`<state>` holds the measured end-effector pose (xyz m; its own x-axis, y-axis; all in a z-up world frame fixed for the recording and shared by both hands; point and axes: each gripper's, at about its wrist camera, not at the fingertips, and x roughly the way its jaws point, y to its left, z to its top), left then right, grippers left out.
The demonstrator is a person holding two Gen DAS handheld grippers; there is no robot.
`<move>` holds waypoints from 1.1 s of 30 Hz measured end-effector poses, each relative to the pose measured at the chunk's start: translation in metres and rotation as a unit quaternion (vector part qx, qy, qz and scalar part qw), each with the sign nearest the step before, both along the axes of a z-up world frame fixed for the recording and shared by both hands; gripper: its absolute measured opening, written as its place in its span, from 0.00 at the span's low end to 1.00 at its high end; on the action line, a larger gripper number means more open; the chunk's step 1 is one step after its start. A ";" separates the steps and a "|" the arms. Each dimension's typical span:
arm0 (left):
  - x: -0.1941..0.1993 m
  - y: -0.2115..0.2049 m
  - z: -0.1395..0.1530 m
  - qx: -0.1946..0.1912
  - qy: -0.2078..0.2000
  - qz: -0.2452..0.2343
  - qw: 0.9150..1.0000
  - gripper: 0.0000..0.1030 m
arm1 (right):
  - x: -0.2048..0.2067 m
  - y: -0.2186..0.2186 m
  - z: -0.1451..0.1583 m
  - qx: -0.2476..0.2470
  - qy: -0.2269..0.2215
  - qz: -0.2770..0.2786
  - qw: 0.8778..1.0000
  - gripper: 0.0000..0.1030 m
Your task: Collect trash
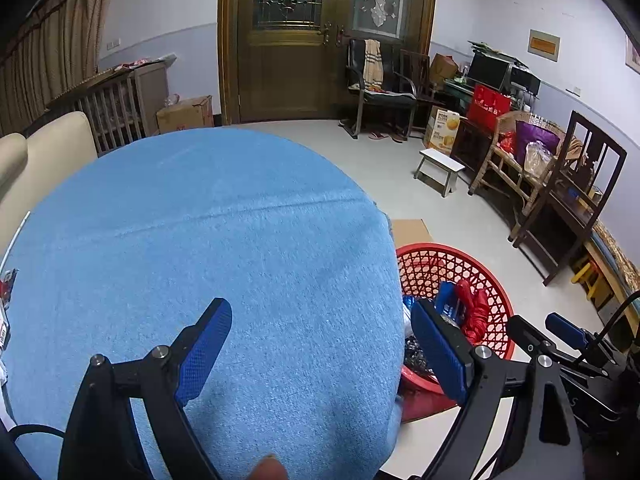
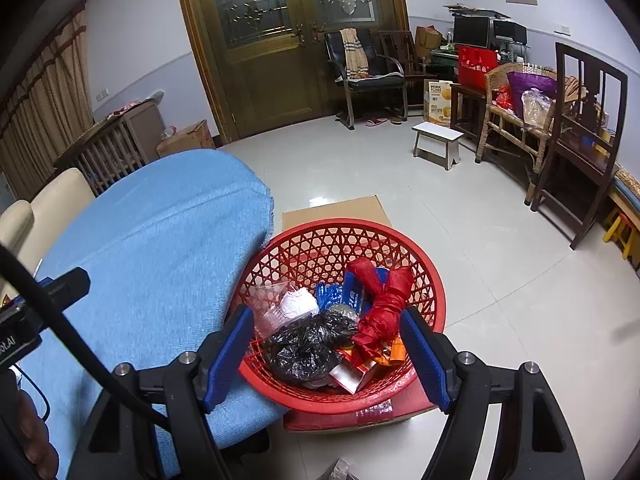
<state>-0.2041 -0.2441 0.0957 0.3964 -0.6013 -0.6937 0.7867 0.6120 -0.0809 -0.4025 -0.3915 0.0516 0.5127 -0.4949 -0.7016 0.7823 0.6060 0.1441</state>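
Observation:
A red lattice basket (image 2: 340, 226) stands on a low box on the floor, just off the right edge of a blue cloth-covered table (image 2: 152, 260). It holds a crumpled black plastic bag (image 2: 304, 348), a knotted red bag (image 2: 384, 304), a blue wrapper (image 2: 336, 294), white crumpled paper (image 2: 298, 304) and clear plastic. My right gripper (image 2: 326, 320) hangs open over the basket with nothing pinched between its blue pads. My left gripper (image 1: 320, 344) is open over the bare blue cloth (image 1: 200, 240), holding nothing. The basket (image 1: 452, 248) shows to its right.
Flat cardboard (image 2: 332, 210) lies on the tiled floor behind the basket. A white stool (image 2: 438, 140), a black chair (image 2: 368, 76), a wicker chair (image 2: 516, 120) and a dark wooden chair (image 2: 580, 136) line the far and right sides. A beige sofa (image 1: 44, 148) stands left of the table.

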 end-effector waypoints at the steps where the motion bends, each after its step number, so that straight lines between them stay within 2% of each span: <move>1: 0.000 0.000 0.000 0.000 -0.001 0.000 1.000 0.88 | 0.000 0.001 0.000 0.000 0.000 0.000 1.000 0.76; 33: -0.014 -0.009 -0.001 0.010 -0.017 -0.031 0.999 0.88 | -0.001 -0.005 -0.005 0.011 0.004 -0.006 1.000 0.77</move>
<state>-0.2179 -0.2527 0.0945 0.3830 -0.6114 -0.6924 0.8250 0.5637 -0.0414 -0.4038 -0.3968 0.0464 0.5013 -0.4849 -0.7167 0.7901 0.5941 0.1507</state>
